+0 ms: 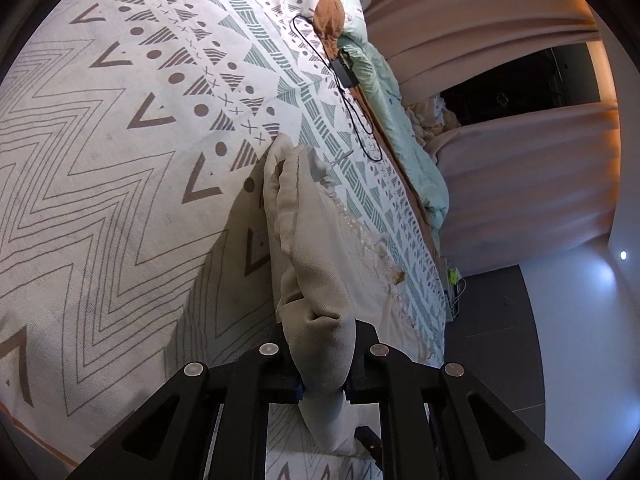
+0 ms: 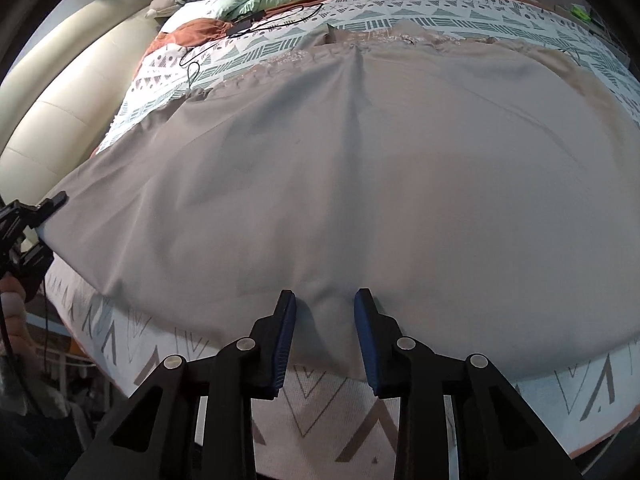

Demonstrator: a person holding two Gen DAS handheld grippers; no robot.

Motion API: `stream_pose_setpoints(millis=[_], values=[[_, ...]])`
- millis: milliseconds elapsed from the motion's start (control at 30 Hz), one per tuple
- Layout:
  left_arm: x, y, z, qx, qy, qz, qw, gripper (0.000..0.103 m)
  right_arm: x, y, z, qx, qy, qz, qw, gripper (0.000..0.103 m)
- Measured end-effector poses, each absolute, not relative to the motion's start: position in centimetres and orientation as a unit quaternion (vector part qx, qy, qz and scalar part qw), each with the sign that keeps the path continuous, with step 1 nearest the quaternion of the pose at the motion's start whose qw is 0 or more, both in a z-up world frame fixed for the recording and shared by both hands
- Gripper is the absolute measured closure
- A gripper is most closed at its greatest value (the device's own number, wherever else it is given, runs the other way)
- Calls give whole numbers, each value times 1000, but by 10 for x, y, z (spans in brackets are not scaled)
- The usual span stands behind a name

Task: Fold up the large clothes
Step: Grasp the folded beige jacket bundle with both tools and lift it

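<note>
A large grey-beige garment [image 2: 400, 180] lies spread flat over the bed, its near hem close to the bed's edge. My right gripper [image 2: 324, 304] points down at that hem, jaws open, with a small pucker of the cloth between the blue pads [image 2: 286, 320]. My left gripper [image 1: 324, 384] is shut on a bunched corner of the same garment [image 1: 312, 240], which trails away from it in a raised fold. In the right wrist view the left gripper [image 2: 44, 208] shows at the left edge, holding the cloth's left corner up off the bed.
A patterned bedspread [image 1: 100, 160] covers the bed. A black cable with a charger [image 1: 344, 68], a mint duvet [image 1: 404, 120] and a rust cushion [image 2: 200, 30] lie along its far side. Curtains [image 1: 500, 180] hang beyond. A cream headboard [image 2: 60, 100] stands left.
</note>
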State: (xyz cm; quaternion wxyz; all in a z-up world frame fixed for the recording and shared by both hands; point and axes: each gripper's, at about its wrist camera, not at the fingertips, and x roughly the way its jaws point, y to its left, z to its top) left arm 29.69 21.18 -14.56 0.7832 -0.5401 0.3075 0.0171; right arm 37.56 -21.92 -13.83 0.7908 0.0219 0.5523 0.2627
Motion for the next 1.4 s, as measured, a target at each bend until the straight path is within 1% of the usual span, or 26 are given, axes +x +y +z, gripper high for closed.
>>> stream_pose_setpoints(millis=[167, 233, 333, 433, 533, 700, 833, 1033, 1167, 1333, 1400], values=[[305, 206, -130, -543, 290, 0, 788, 90, 390, -216, -146, 26, 538, 256, 802, 75], [310, 202, -120, -539, 285, -11, 793, 90, 398, -216, -150, 35, 538, 251, 804, 79], [321, 194, -101, -536, 271, -40, 798, 90, 411, -217, -150, 58, 539, 251, 802, 80], [333, 181, -80, -532, 255, -71, 804, 90, 421, -223, -153, 93, 542, 253, 796, 84], [347, 164, -59, -531, 246, -107, 804, 90, 432, -235, -160, 151, 547, 261, 781, 88], [371, 139, -32, -514, 243, -133, 812, 90, 434, -254, -155, 219, 543, 276, 762, 88], [385, 120, -19, -503, 246, -150, 815, 90, 413, -258, -137, 189, 523, 288, 779, 88], [401, 92, -5, -492, 255, -168, 815, 90, 400, -260, -149, 171, 564, 302, 749, 88], [413, 69, 3, -481, 260, -180, 818, 90, 396, -261, -150, 157, 567, 310, 747, 88], [429, 42, 12, -469, 272, -190, 818, 90, 405, -284, -149, 193, 558, 324, 740, 88], [435, 31, 13, -465, 279, -194, 818, 90, 408, -303, -143, 211, 541, 324, 747, 88]])
